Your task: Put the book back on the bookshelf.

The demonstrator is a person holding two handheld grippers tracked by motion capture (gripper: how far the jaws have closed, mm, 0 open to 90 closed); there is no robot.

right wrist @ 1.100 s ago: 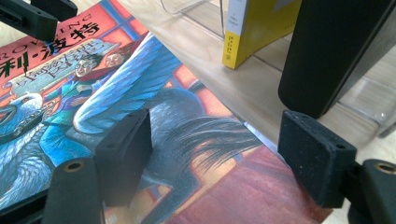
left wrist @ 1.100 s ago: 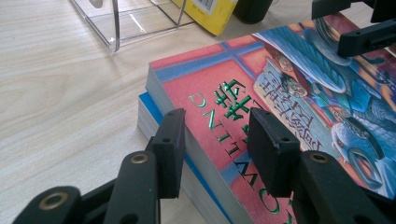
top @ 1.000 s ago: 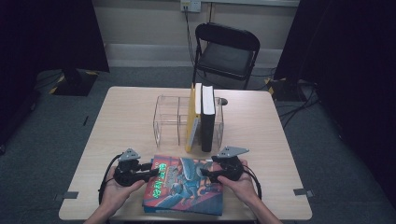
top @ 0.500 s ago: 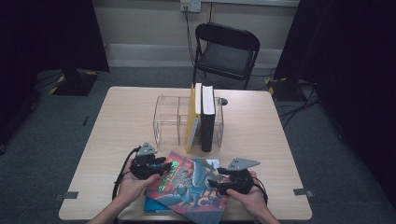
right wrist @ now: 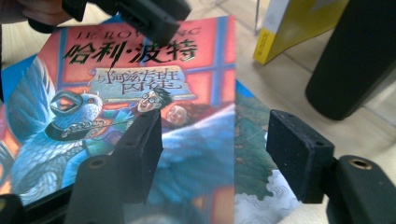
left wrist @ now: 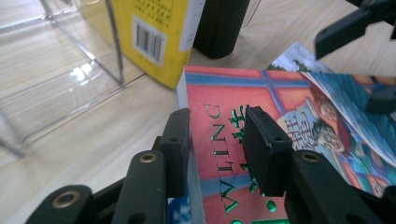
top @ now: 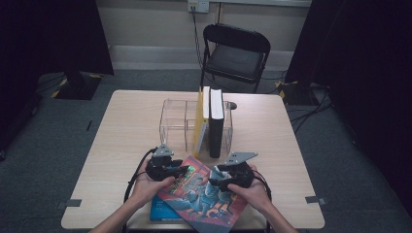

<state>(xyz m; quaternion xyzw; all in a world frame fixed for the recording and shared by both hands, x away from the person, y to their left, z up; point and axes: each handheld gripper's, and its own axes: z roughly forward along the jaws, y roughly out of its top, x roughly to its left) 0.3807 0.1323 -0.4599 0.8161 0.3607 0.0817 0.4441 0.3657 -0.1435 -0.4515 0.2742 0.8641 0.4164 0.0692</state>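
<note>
- The desk (top: 121, 145) has a pale wood-look top with rounded corners and stands on grey carpet (top: 43, 160); tape marks lie on the floor by its near corners.
- Behind the desk a black folding chair (top: 236, 53) faces it, in front of a light wall with a socket (top: 198, 5) and hanging cables. Dark curtains close off both sides of the room.
- Mid-desk stands a clear plastic rack (top: 175, 121) holding a yellow book (top: 200, 121) and a black book (top: 216, 124) upright at its right end.
- The colourful book (top: 201, 196) lies at the near edge, turned askew, partly over a blue book (top: 163, 211) beneath it.
- The left claw (left wrist: 217, 144) has just been closing; its pads sit over and under the colourful book's left edge and pinch it.
- The right claw (right wrist: 215, 154) has its pads spread apart at the book's right edge, one over the cover, not pressing on it.
</note>
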